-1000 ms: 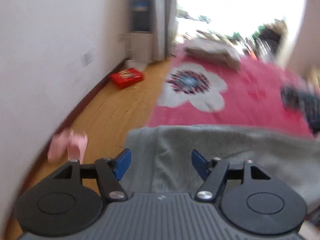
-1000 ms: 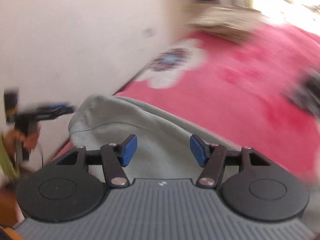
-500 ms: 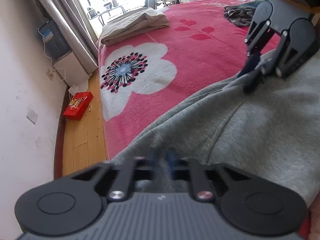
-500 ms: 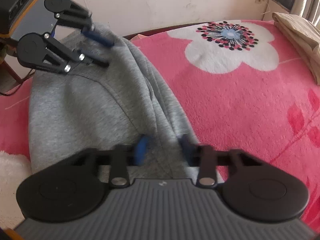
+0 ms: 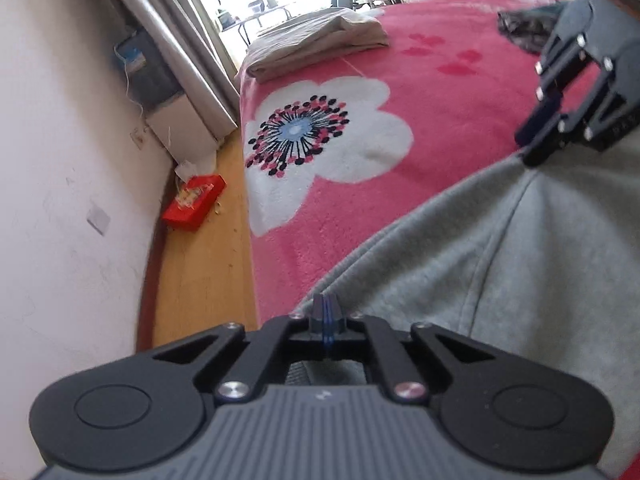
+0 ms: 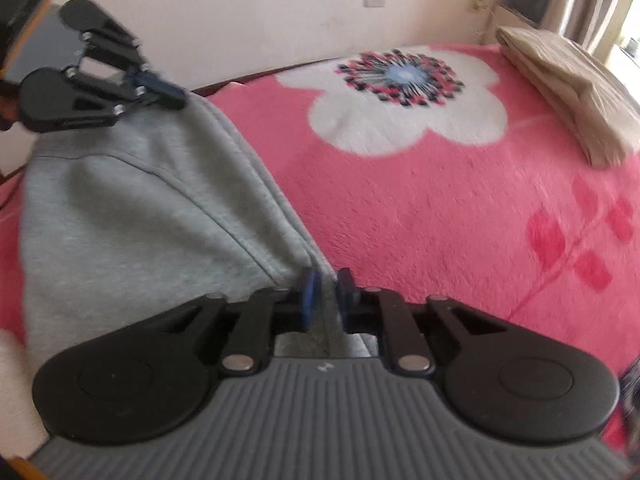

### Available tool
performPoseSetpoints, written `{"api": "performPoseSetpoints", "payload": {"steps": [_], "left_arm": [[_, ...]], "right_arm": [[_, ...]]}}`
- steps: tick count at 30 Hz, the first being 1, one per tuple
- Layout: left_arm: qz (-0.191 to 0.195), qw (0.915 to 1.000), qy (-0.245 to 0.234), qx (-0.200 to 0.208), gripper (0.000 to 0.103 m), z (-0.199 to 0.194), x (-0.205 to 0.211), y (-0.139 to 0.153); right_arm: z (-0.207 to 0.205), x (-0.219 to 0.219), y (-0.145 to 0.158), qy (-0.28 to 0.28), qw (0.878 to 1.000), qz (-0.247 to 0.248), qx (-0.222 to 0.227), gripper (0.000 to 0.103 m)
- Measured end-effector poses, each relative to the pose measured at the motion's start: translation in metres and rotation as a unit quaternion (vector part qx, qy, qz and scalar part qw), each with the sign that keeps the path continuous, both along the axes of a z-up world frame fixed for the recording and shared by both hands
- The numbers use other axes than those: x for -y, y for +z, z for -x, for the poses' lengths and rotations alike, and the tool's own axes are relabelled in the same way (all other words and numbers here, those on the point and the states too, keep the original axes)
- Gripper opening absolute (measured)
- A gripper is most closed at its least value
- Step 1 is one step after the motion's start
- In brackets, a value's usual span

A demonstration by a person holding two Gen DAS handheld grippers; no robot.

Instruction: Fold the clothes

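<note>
A grey sweatshirt-like garment point(image 5: 500, 264) lies on a bed covered by a pink blanket point(image 5: 460, 92), near the bed's left edge, and is pulled up into a taut ridge between two grips. The left tool point(image 5: 325, 314) has its blue-padded fingers pressed together on the garment's near edge, the cloth pinched between them. The right tool point(image 6: 325, 292) is likewise closed on the grey fabric, a fold of cloth caught between its pads; from the left wrist view it appears at the far right point(image 5: 544, 136), its tips biting the raised corner of the garment. From the right wrist view the left tool point(image 6: 160, 90) sits at the upper left, clamped on the opposite corner. A large white flower with a dark, dotted centre point(image 5: 320, 136) is printed on the blanket just beyond the garment. Farther off, a folded beige cloth point(image 5: 320, 46) rests on the bed near the curtains point(image 5: 180, 32). On the wooden floor point(image 5: 204, 264) beside the wall lies a red box point(image 5: 194, 202).
</note>
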State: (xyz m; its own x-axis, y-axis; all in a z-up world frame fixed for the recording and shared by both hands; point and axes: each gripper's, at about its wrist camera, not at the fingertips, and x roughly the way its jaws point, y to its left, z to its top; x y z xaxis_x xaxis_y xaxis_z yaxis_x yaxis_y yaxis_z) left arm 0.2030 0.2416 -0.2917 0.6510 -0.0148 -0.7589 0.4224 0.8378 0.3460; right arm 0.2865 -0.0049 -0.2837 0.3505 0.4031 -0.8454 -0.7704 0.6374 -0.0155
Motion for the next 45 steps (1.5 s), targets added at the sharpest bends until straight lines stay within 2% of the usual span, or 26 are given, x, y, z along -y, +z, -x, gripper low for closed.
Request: {"api": "performPoseSetpoints", "payload": {"steps": [2,3,7,8,10,13,17,19,21,23,24,25,27,29,30,36,40,43,45], "left_arm": [[-0.011,0.9999,-0.003,0.005,0.004,0.001,0.003,-0.001],[-0.015,0.9999,-0.003,0.007,0.004,0.002,0.004,-0.001],[-0.015,0.9994,0.013,0.029,0.013,0.006,0.004,0.018],[-0.014,0.9992,0.018,0.035,0.023,0.008,0.005,0.023],[-0.011,0.9981,0.035,0.050,0.032,0.012,0.009,0.037],[0.029,0.9968,0.048,0.058,0.034,0.021,0.024,0.059],[0.111,0.9926,0.039,0.032,0.039,0.031,0.061,0.075],[0.120,0.9926,0.016,0.012,0.039,0.033,0.088,0.070],[0.107,0.9942,-0.004,-0.008,0.040,0.033,0.115,0.057],[0.067,0.9972,-0.005,-0.032,0.042,0.025,0.136,0.034],[0.047,0.9979,-0.005,-0.044,0.041,0.022,0.146,0.022],[0.045,0.9979,0.006,-0.046,0.041,0.019,0.148,0.019],[0.040,0.9976,0.026,-0.051,0.041,0.013,0.153,0.012],[0.049,0.9964,0.045,-0.053,0.040,0.009,0.158,0.022],[0.054,0.9956,0.054,-0.054,0.040,0.007,0.161,0.027],[0.042,0.9981,0.009,-0.044,0.043,0.010,0.210,0.045],[0.034,0.9976,-0.024,-0.054,0.043,0.012,0.257,0.038],[0.038,0.9963,-0.051,-0.057,0.043,0.014,0.293,0.037],[0.042,0.9950,-0.070,-0.057,0.043,0.015,0.315,0.037]], "right_arm": [[0.000,0.004,-0.002,-0.018,1.000,-0.001,0.006,0.033],[0.000,0.007,0.000,-0.026,1.000,-0.002,0.011,0.035],[0.003,0.046,0.035,-0.082,0.995,-0.029,0.054,0.035],[0.010,0.067,0.046,-0.112,0.991,-0.043,0.056,0.035],[0.023,0.108,0.069,-0.172,0.981,-0.070,0.060,0.035],[0.051,0.172,0.095,-0.264,0.957,-0.102,0.057,0.035],[0.109,0.254,0.108,-0.385,0.915,-0.122,0.018,0.035],[0.146,0.294,0.101,-0.453,0.881,-0.136,-0.017,0.035],[0.182,0.328,0.091,-0.511,0.845,-0.154,-0.047,0.035],[0.211,0.351,0.078,-0.560,0.810,-0.162,-0.063,0.035],[0.225,0.364,0.075,-0.578,0.797,-0.161,-0.062,0.035],[0.238,0.377,0.071,-0.597,0.784,-0.160,-0.062,0.035],[0.258,0.397,0.070,-0.621,0.767,-0.154,-0.054,0.036],[0.270,0.414,0.072,-0.629,0.762,-0.150,-0.043,0.037],[0.273,0.420,0.073,-0.629,0.763,-0.143,-0.038,0.037],[0.272,0.437,0.062,-0.609,0.792,-0.052,-0.008,0.051],[0.269,0.457,0.049,-0.612,0.789,-0.057,0.003,0.055],[0.263,0.477,0.038,-0.610,0.787,-0.096,-0.005,0.055],[0.257,0.489,0.026,-0.597,0.790,-0.134,-0.030,0.054]]}}
